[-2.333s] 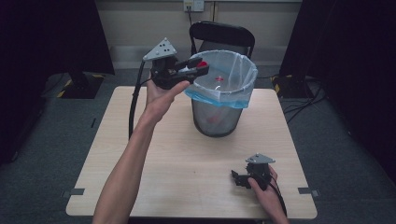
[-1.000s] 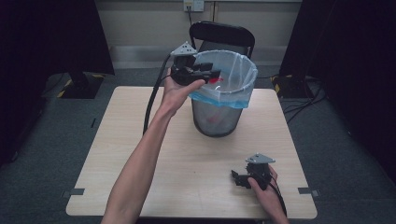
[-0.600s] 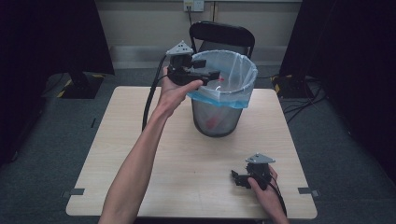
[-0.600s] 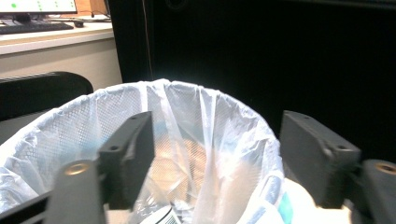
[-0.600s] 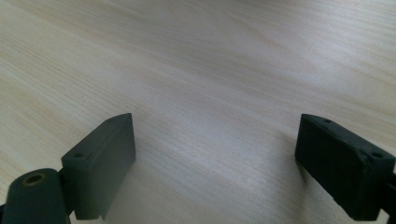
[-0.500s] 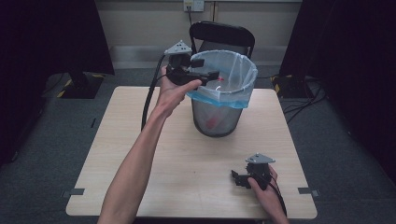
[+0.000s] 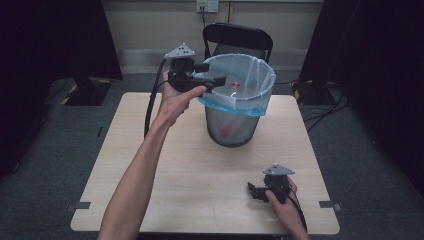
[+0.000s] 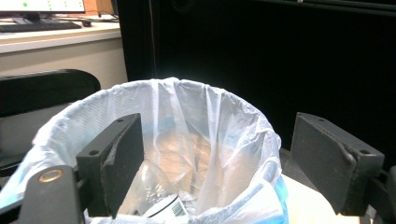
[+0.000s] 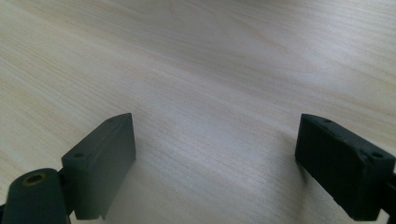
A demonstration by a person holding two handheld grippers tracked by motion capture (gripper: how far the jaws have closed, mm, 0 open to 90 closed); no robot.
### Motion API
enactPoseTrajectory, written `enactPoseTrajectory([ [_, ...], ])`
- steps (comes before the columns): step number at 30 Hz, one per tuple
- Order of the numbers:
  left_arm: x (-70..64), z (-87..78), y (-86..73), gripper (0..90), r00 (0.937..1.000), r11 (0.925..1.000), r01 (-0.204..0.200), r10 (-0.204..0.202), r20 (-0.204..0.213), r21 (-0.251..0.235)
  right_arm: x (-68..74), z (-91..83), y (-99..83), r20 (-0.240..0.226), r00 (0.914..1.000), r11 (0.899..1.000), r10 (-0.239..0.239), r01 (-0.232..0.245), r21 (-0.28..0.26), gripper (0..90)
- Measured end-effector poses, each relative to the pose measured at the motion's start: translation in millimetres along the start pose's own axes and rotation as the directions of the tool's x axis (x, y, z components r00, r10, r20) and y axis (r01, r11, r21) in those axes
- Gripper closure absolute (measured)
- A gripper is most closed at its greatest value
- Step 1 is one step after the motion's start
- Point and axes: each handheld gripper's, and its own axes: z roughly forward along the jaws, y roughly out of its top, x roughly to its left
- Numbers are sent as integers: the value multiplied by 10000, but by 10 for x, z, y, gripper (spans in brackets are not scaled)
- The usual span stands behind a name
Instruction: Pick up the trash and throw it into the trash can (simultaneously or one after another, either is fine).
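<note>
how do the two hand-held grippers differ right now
The left hand-held gripper is held up at the rim of the lined bin, while the right hand-held gripper sits low near the table front edge, over bare wood. Both have jaws wide open, holding nothing.

I see a wire-mesh bin [image 7: 234, 120] standing upright at the tabletop's far middle, lined with a pale blue bag [image 8: 187, 140] holding a clear plastic bottle [image 8: 161, 205].

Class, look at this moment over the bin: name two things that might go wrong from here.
1. The left hand-held gripper hangs open at the rim of the bin; pulling back carelessly, a jaw might snag the thin liner bag.
2. A knock on the rim might tip the bin, which stands free on the table.
</note>
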Motion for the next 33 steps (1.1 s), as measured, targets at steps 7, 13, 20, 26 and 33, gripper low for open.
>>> enactPoseTrajectory([
  [7, 55, -151, -19, 174, 9998, 10000, -58, 59, -189, 54, 0, 0, 0, -2, 10000, 10000, 0, 0, 0, 115],
  [13, 74, -278, -89, 186, 9997, 9999, 1, 1, -225, 126, 0, 0, 0, -4, 10000, 10000, 9, -9, 4, 114],
  [20, 45, -411, -198, 181, 9996, 9994, -100, 110, -277, 341, 0, 0, 0, -3, 10000, 10000, 7, -7, 4, 115],
  [26, 27, -539, -249, 177, 9990, 9987, -277, 291, -326, 422, 0, 0, 0, -4, 10000, 10000, 0, 0, 1, 115],
  [33, 15, -673, -299, 164, 9984, 9982, -292, 316, -461, 530, 0, 0, 0, -4, 10000, 10000, -1, 1, 1, 115],
])
